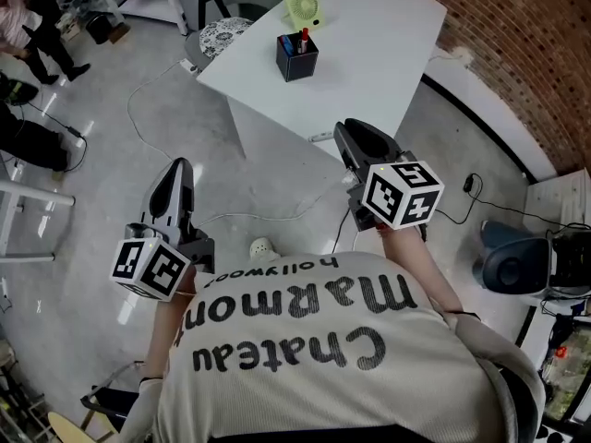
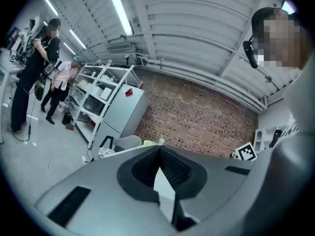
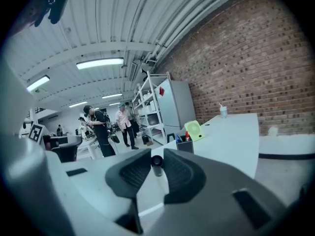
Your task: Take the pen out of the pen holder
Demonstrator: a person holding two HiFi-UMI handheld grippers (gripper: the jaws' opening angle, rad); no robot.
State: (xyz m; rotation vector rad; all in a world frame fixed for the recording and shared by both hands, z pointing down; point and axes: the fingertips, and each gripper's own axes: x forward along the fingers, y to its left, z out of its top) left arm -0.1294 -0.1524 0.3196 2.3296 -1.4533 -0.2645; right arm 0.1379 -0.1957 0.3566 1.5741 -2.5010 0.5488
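White desk [image 1: 369, 35] with holder [image 1: 296, 55], fan [image 1: 303, 7] just beside holder. Well short of holder: right gripper [image 3: 157, 156] fingers clamped on dark pen [image 3: 156, 164]; left gripper [image 2: 160, 148] fingers closed, empty.

Person: pale grey ribbed T-shirt [image 1: 305, 340] with short loose sleeves and dark lettering across the front, "Chateau Marmont" above a smaller "hollywood".
Left gripper [image 1: 177, 166]: smooth grey moulded shell with dark rectangular slots and black ribbed jaw pads. The left marker cube [image 1: 150, 268] at its rear is white with black square codes.
Right gripper [image 1: 355, 132]: same grey shell and black pads, with a matching right marker cube [image 1: 401, 193].
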